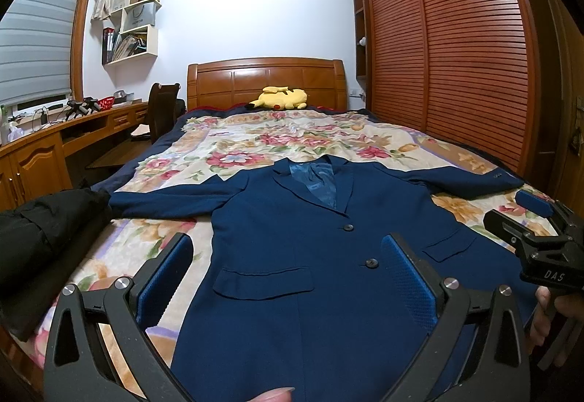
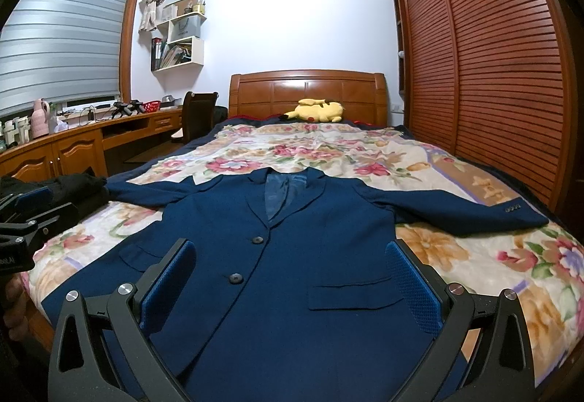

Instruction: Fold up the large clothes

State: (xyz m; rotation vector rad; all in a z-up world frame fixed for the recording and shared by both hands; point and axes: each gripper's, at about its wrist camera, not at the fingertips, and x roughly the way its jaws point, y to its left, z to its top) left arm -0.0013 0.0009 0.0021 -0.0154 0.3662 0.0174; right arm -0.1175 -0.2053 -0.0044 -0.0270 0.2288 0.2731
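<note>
Above jacket (image 1: 292, 256) hem: left claw (image 1: 288, 278) and right claw (image 2: 292, 281) level, forward-pointing, both spread wide, empty.

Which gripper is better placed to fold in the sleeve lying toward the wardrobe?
Probably the right gripper. It is open and sits on the wardrobe side, so that sleeve lies nearer it than the left gripper.

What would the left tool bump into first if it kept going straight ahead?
Probably the blue jacket. The left tool is open and points along the jacket's front, lying flat on the bed. How high it hovers is unclear, so it might skim over toward the collar.
</note>
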